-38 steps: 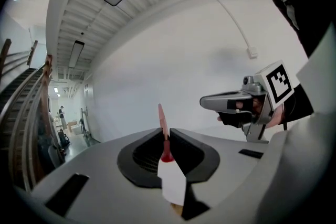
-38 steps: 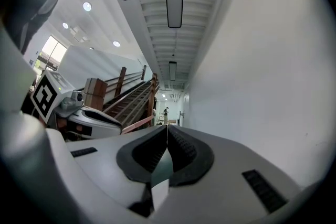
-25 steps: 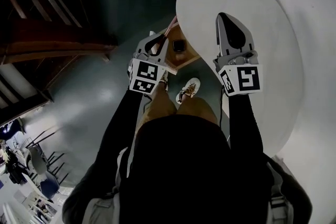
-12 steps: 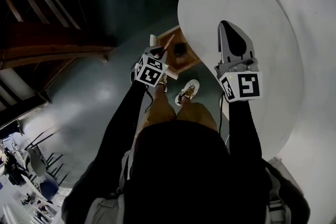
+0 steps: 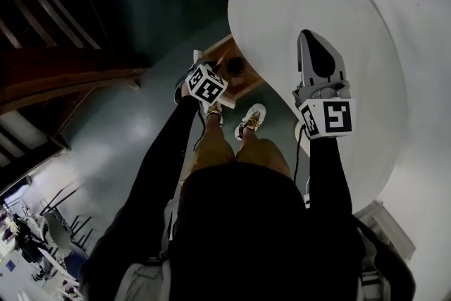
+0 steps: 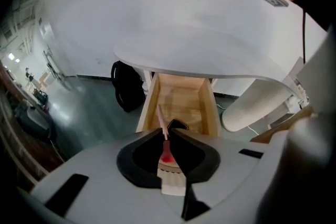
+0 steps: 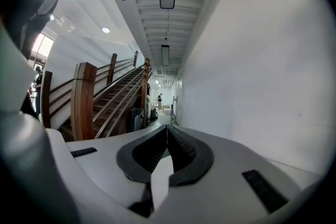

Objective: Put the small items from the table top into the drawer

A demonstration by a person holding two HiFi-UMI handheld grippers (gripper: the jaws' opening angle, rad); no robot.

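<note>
My left gripper is shut on a thin wooden stick with a red band; the stick points at the open wooden drawer. In the head view that gripper hangs at the drawer's near left corner. One small dark item lies in the drawer, also seen from above. The drawer sticks out from under the round white table. My right gripper hovers over the table top, shut with nothing in it.
A black bag stands on the floor left of the drawer. A white ribbed column rises at the right under the table. The person's shoes are below the drawer. A wooden staircase is at the left.
The left gripper has moved forward and turned toward the drawer with the stick in it. The right gripper has stayed over the table.
</note>
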